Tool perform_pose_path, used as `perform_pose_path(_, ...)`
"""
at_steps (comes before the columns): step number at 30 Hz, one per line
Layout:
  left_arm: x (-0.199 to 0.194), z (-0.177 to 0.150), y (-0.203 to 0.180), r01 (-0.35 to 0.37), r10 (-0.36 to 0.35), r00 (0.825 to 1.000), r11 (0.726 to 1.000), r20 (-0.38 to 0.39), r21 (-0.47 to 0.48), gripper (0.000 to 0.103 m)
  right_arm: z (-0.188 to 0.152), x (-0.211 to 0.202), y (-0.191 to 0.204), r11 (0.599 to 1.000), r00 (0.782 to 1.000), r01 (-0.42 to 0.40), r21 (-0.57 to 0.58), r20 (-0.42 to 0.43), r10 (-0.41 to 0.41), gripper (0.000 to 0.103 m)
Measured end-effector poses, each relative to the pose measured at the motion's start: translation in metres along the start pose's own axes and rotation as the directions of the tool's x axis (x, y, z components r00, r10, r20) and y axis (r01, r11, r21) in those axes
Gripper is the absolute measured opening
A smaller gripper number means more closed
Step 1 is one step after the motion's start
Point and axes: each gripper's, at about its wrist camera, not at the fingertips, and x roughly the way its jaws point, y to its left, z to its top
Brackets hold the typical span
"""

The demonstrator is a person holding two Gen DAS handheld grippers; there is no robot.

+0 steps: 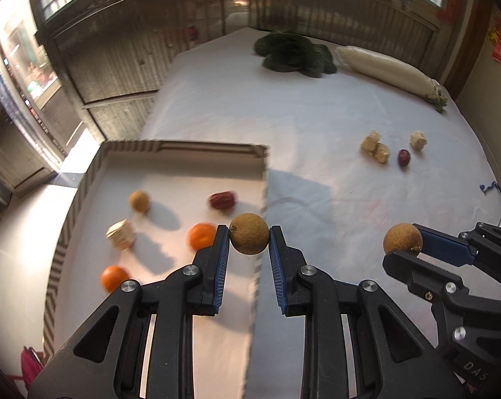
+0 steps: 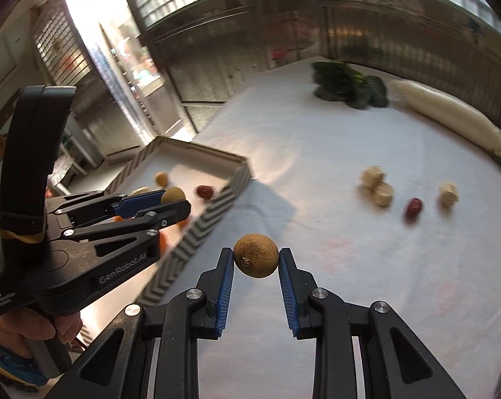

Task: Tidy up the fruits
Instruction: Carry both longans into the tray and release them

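1. A white cloth covers the table (image 1: 316,126), which fills the middle of both views; slatted panels and glass-block windows line the top of the frame.
2. At the far end, upper centre, lie dark leafy greens (image 1: 292,54) just beside a long white radish (image 1: 386,71).
3. At mid right, three pale cut chunks (image 1: 376,148) and a red date (image 1: 404,157) rest on the cloth.
4. A shallow cardboard tray (image 1: 77,212) sits at lower left, holding two oranges (image 1: 202,235), a red date, a small tan fruit and a pale chunk.
5. The left hand-held gripper (image 1: 249,237) is clamped on a round brown fruit (image 1: 249,237) above the tray's right-hand edge.
6. The right hand-held gripper (image 2: 256,260), raised over bare cloth at lower centre, grips a second brown fruit (image 2: 256,260).
7. In the right wrist view, a hand (image 2: 27,329) at lower left holds the left unit's handle.
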Motion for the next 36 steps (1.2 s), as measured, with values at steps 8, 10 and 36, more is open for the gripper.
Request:
perform_pose_path(8,-0.011,-0.021,0.043,-0.056,0.055,0.998,0.995,-0.01,-0.077,0.023,0.0,0.013,0.049,0.993,0.997,-0.068,-0.096,-0.033,0.065,0.027)
perform_pose_path(10,-0.013,-0.026,0.051,-0.067,0.066,0.998,0.993,-0.014,-0.093,0.023,0.0,0.017,0.059,0.99,0.996,-0.085,-0.115,-0.042,0.081,0.027)
perform_pose_path(36,0.004,-0.074,0.123,-0.133,0.101,0.985,0.961,-0.14,-0.244,0.023,-0.004,0.078,0.124,0.947,0.967,-0.206,-0.246,-0.2,0.158,0.027)
